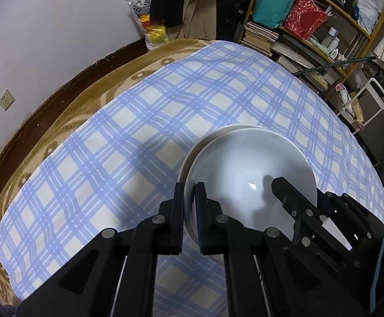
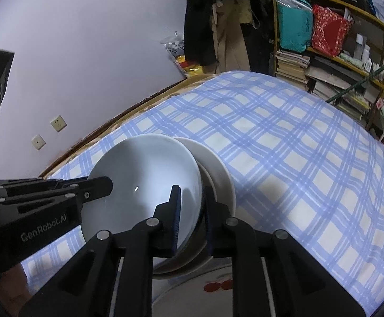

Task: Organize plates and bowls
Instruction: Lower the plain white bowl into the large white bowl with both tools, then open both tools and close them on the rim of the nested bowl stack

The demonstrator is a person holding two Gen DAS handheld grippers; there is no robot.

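Black fingers of the left gripper (image 1: 190,198) filled the bottom of the left wrist view, and they were pinching the near-left rim of the white bowl (image 1: 252,174), one pad outside the wall, one inside, the gap barely wider than the rim itself. That bowl sat nested in a second white bowl (image 1: 192,155), whose edge peeked out on the far left side. Both rested on the blue-and-white checked cloth (image 1: 144,121) covering the table.

Over on the other side, the right gripper (image 2: 190,206) straddled the opposite rim of the same top bowl (image 2: 144,174). Its fingers stood a little apart: the inner pad sat away from the wall, with the rim between them but not clearly squeezed. From that view the lower bowl (image 2: 218,169) showed to the right, and a white plate with red marks (image 2: 192,290) lay under the stack at the near edge.

A brown blanket (image 1: 68,111) edged the cloth by the pale wall. Beyond the table stood a wooden shelf (image 1: 361,26) crowded with books, a teal bag and a red bag.
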